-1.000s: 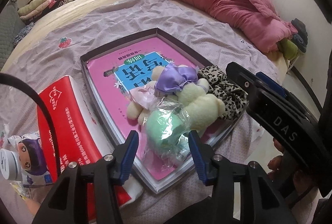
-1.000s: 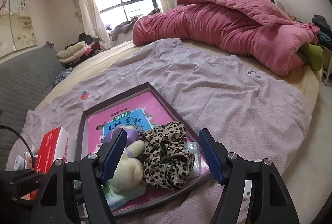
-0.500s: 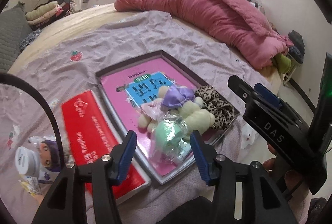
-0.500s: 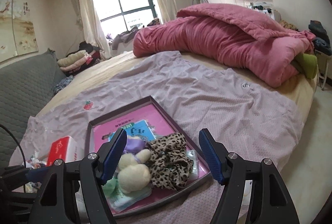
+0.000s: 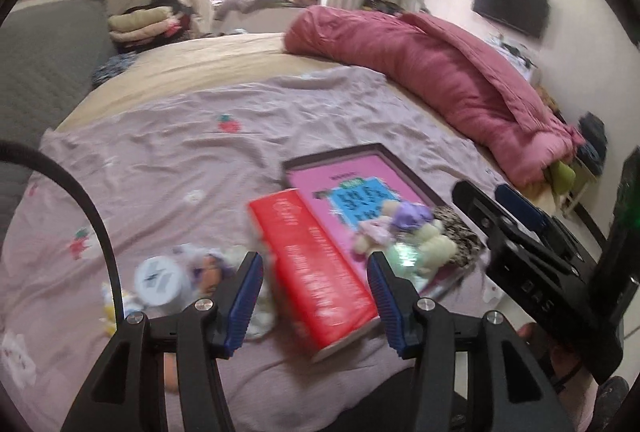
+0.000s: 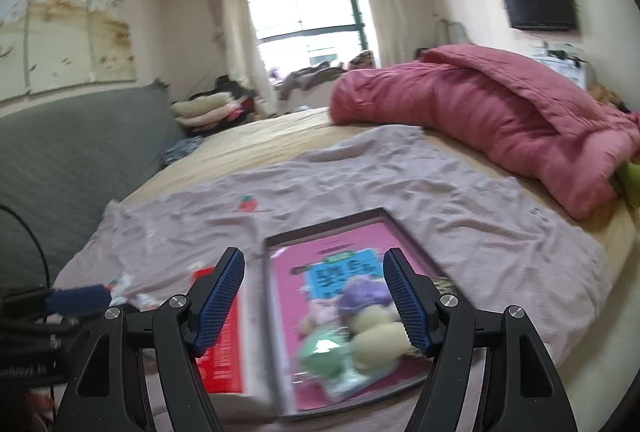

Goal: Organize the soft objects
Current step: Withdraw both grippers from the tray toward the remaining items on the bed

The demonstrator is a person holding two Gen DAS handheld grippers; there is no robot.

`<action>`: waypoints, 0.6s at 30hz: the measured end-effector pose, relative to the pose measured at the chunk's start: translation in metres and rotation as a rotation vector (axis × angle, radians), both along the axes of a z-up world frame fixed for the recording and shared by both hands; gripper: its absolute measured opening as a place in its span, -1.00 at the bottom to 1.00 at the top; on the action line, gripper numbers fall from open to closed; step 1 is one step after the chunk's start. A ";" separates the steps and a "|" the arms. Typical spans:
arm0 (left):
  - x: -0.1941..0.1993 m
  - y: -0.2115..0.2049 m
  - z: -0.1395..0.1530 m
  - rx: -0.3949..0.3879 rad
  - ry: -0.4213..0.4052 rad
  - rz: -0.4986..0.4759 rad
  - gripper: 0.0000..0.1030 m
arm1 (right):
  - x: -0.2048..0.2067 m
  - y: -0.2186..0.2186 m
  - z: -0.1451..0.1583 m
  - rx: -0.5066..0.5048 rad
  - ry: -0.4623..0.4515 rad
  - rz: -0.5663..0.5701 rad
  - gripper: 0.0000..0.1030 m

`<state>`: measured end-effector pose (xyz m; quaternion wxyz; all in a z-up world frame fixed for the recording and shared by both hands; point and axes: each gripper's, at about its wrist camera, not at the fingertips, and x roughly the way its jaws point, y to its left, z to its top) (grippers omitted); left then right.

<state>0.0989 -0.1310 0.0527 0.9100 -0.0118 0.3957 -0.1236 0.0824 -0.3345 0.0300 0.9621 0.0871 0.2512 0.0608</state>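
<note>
**On the bed, soft toys wait in the tray**

Both claws, left claw (image 5: 316, 296) and right claw (image 6: 314, 298), gape empty, the left's jaws just widened. Plush toy (image 6: 374, 336) lies in the tray (image 6: 320, 228): light, squashy; pinch its plump middle.

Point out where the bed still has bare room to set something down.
The lilac sheet is bare from the tray toward the strawberry print, and between tray and pink quilt. Crowded: soft toys on the tray, the red box and white jar beside it.
</note>
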 end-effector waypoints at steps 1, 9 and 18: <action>-0.002 0.013 0.001 -0.009 0.001 0.022 0.05 | -0.001 0.008 0.002 -0.006 0.000 0.012 0.42; -0.011 0.106 0.003 0.019 -0.029 0.212 0.11 | -0.009 0.081 0.013 -0.050 0.009 0.172 0.43; -0.010 0.192 -0.031 -0.013 0.050 0.369 0.13 | 0.006 0.161 -0.006 -0.139 0.123 0.292 0.43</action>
